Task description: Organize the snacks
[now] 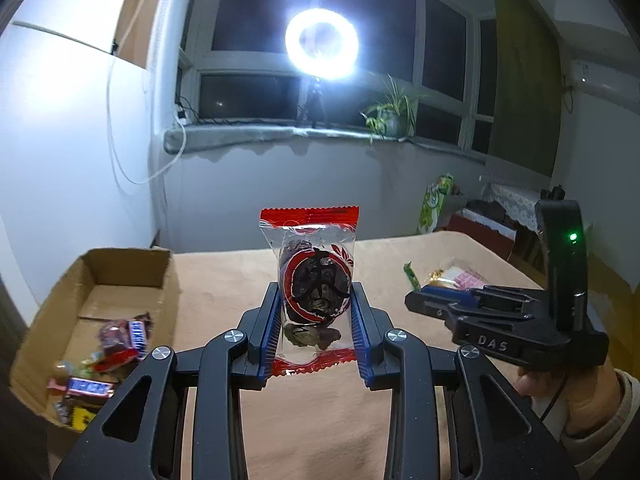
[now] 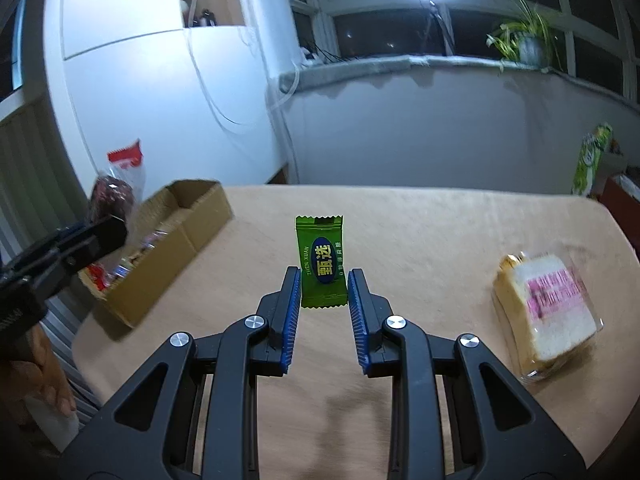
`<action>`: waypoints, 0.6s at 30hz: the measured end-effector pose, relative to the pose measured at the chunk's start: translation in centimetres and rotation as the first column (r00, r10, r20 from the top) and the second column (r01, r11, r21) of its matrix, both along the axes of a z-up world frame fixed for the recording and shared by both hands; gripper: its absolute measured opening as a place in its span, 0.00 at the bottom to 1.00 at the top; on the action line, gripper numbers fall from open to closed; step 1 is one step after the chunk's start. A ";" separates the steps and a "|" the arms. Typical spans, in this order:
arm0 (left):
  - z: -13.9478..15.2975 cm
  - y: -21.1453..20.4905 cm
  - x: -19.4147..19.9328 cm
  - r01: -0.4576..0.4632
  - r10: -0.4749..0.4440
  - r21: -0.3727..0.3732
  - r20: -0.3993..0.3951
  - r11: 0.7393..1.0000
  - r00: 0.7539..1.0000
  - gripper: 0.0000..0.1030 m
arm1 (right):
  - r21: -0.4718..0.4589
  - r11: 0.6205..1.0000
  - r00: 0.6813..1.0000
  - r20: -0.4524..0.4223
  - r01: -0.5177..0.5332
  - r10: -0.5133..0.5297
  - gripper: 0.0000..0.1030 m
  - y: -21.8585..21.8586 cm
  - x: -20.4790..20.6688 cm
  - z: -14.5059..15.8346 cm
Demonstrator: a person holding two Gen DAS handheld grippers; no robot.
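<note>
Gripping both snacks above tabletop: dried-fruit packet clamped by left gripper jaws, green candy by right gripper jaws.

A ring lamp on the windowsill is the main light — it blows out to pure white and throws a hazy glow over the dark window panes behind it. The white wall at the left glares almost featureless in both views. The table is evenly but dimly lit, with a soft shadow near the bottom edge. Fisheye bending curves the sill and walls, and the corners go black. The cardboard box and bread packet look smeared — motion blur toward the edges.
</note>
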State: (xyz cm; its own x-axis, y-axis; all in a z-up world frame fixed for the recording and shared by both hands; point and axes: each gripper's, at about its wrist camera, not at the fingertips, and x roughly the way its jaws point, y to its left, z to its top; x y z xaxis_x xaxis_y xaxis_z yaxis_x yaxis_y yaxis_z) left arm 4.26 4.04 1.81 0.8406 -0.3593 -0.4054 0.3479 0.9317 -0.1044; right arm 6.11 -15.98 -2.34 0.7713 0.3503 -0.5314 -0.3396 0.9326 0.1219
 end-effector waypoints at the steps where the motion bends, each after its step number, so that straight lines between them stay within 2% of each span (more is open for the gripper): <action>1: 0.1 0.6 -0.1 -0.008 0.008 -0.008 0.005 1.000 1.000 0.30 | -0.002 1.000 1.000 0.006 -0.006 0.006 0.24 0.6 -0.1 0.3; 10: -0.4 6.2 -0.5 -0.122 0.122 -0.048 -0.001 0.991 0.992 0.30 | -0.008 0.992 0.991 0.035 -0.126 0.126 0.24 7.2 0.9 1.5; 18: -1.1 10.9 -1.0 -0.228 0.227 -0.060 -0.020 0.972 0.974 0.30 | -0.015 0.966 0.966 0.021 -0.256 0.257 0.24 14.0 2.7 1.3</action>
